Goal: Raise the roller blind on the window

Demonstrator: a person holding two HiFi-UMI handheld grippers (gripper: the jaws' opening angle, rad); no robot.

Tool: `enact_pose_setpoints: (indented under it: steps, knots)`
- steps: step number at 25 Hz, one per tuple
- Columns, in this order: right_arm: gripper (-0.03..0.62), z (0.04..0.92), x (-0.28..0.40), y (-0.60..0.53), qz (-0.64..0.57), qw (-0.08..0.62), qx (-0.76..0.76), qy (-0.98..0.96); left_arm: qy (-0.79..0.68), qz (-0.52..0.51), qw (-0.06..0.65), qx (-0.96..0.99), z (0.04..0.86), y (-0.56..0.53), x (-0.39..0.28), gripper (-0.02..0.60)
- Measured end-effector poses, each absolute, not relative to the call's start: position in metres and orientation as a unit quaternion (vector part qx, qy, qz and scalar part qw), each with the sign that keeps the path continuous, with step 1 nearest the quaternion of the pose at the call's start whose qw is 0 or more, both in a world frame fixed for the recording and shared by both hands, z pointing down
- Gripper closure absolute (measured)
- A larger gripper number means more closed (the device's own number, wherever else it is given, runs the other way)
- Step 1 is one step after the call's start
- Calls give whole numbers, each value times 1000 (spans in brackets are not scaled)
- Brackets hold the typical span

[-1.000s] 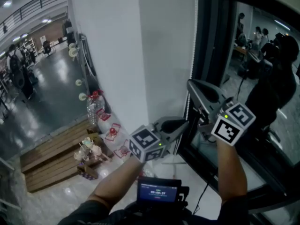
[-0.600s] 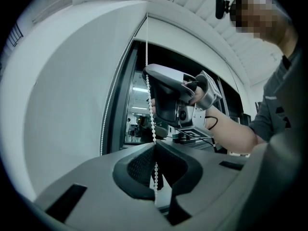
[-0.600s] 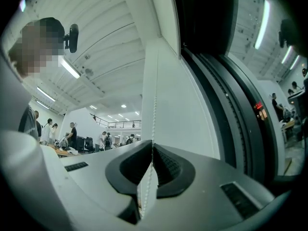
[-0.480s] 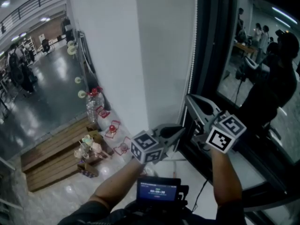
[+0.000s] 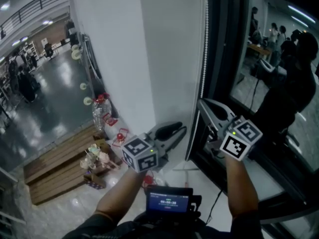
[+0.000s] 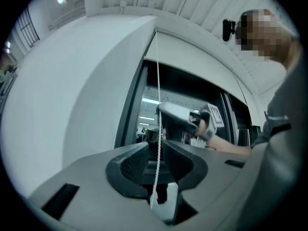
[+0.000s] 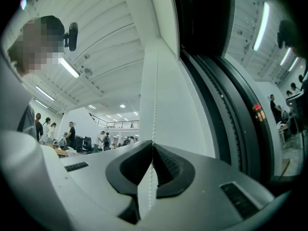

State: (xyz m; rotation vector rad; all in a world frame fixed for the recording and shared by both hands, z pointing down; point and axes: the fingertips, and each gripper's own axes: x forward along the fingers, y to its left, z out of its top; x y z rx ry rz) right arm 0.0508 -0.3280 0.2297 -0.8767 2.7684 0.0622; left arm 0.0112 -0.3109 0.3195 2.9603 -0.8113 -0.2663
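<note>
A white bead chain (image 5: 203, 59) hangs along the dark window frame (image 5: 222, 54), next to a white panel (image 5: 174, 49). The right gripper (image 5: 201, 103) points up at the frame. In the right gripper view its jaws (image 7: 152, 146) meet on the bead chain (image 7: 154, 95), which comes out below them. The left gripper (image 5: 182, 129) is lower and to the left of the chain. In the left gripper view its jaws (image 6: 155, 146) stand slightly apart with the chain (image 6: 157, 81) running down through the gap. The pads do not press on it.
The window glass (image 5: 269, 59) is dark and reflects people. A water bottle (image 5: 99, 111), wooden pallets (image 5: 55, 168) and small clutter (image 5: 97, 158) sit on the floor at the left. A small screen (image 5: 168, 200) sits at the person's chest. A thin cable (image 5: 217, 203) crosses the floor.
The left gripper has drawn left, away from the window frame. The right gripper has come down a little along the chain and still grips it.
</note>
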Motion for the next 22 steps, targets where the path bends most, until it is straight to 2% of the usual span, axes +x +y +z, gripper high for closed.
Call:
enact_pose_setpoints:
  steps: [4,7,16,17,18,22]
  knots:
    - [589,230,48,-325,23,121,-295,948,-272,-155,4,950,242,-323,-5,485]
    - [589,229,46,-323,29,116,-292,949,-266,-149,-33,952,197,-330,7,485]
    - [589,228,41,-320,33,109,-284,952,-224,-122,-66,965,149,-340,54,488]
    - [589,228,41,-321,34,108,-285,952,-220,-119,-69,966,149,-340,56,509]
    - [589,229,41,-321,33,108,-286,952,-214,-117,-71,967,149,-339,58,560]
    - [589,230,43,-318,32,111,-285,952,-206,-133,-72,967,150,-332,58,568]
